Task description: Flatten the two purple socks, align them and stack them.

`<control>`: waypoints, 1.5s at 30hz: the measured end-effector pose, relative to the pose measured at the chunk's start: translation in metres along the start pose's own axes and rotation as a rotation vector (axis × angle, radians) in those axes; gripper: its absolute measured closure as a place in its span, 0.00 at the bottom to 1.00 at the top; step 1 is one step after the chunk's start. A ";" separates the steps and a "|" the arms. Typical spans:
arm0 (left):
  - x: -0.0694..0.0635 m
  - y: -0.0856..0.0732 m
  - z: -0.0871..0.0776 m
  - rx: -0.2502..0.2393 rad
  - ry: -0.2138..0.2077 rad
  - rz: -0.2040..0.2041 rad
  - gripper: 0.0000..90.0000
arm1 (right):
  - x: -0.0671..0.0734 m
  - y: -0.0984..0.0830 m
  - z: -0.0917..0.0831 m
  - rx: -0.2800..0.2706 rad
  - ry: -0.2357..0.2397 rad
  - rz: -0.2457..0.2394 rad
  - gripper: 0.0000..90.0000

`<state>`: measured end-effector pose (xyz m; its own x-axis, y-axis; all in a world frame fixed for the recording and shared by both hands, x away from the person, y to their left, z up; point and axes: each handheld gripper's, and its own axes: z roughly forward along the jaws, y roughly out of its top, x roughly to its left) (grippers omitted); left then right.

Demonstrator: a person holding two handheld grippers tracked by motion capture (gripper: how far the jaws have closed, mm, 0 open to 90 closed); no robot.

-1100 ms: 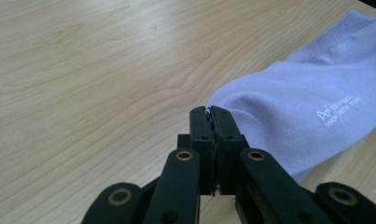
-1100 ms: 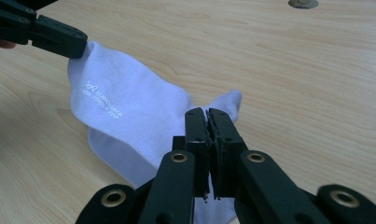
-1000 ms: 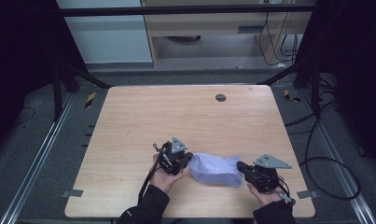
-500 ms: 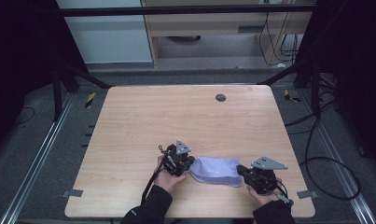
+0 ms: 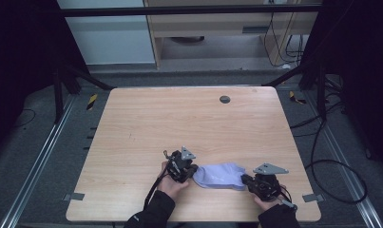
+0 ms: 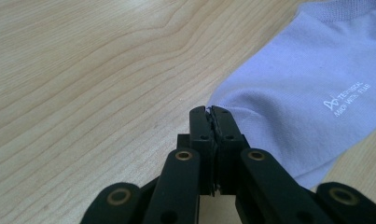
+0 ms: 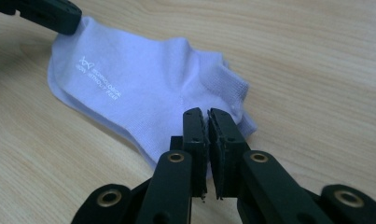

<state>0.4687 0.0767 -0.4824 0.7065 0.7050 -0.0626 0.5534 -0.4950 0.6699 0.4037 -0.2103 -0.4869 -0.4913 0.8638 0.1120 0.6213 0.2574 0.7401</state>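
A pale lilac ankle sock (image 5: 220, 175) with small white lettering lies flat on the wooden table (image 5: 179, 123), near the front edge, between my two grippers. My left gripper (image 5: 195, 175) is shut on the sock's (image 6: 307, 93) left end, and a sliver of cloth shows at the tips of the left gripper (image 6: 209, 109). My right gripper (image 5: 244, 179) sits at the right end. In the right gripper view, the right gripper (image 7: 207, 112) hangs over the cuff of the sock (image 7: 143, 93) with a narrow slit between its pads and no cloth in it. Its jaws have just been opening slightly.
A dark round grommet (image 5: 225, 99) is set in the table near its far edge. Beyond the table are metal frame legs, cables on the floor at the right (image 5: 322, 156) and a pale cabinet (image 5: 118, 42). The left gripper's tip (image 7: 41, 14) shows at the top left of the right gripper view.
Both grippers have brought the sock down from a slightly raised, bunched hang until it lies flat on the table. The left gripper sank a little toward the front edge.
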 end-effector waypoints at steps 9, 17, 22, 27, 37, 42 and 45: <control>-0.001 -0.005 0.000 0.021 -0.015 0.010 0.97 | 0.000 -0.005 0.002 0.038 0.014 0.001 0.94; -0.002 -0.005 -0.010 -0.031 -0.021 -0.005 0.88 | 0.000 -0.004 -0.001 0.022 0.004 -0.007 0.85; -0.018 -0.001 -0.017 -0.076 -0.041 0.014 0.87 | 0.002 -0.001 -0.008 -0.052 -0.002 -0.021 0.82; -0.037 -0.001 -0.010 -0.065 -0.084 0.037 0.89 | 0.006 0.003 -0.002 -0.068 0.023 -0.053 0.89; -0.045 -0.014 0.000 -0.015 -0.092 0.021 0.90 | 0.004 -0.001 0.010 -0.003 0.024 -0.063 0.96; -0.046 -0.016 0.000 -0.033 -0.085 0.018 0.84 | 0.004 -0.002 0.010 0.006 0.024 -0.060 0.95; -0.048 -0.015 0.002 -0.053 -0.071 0.030 0.81 | 0.004 -0.003 0.011 0.010 0.022 -0.065 0.94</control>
<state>0.4272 0.0498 -0.4912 0.7526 0.6518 -0.0932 0.5092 -0.4865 0.7100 0.4069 -0.2032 -0.4955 -0.5438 0.8356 0.0783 0.5938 0.3172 0.7394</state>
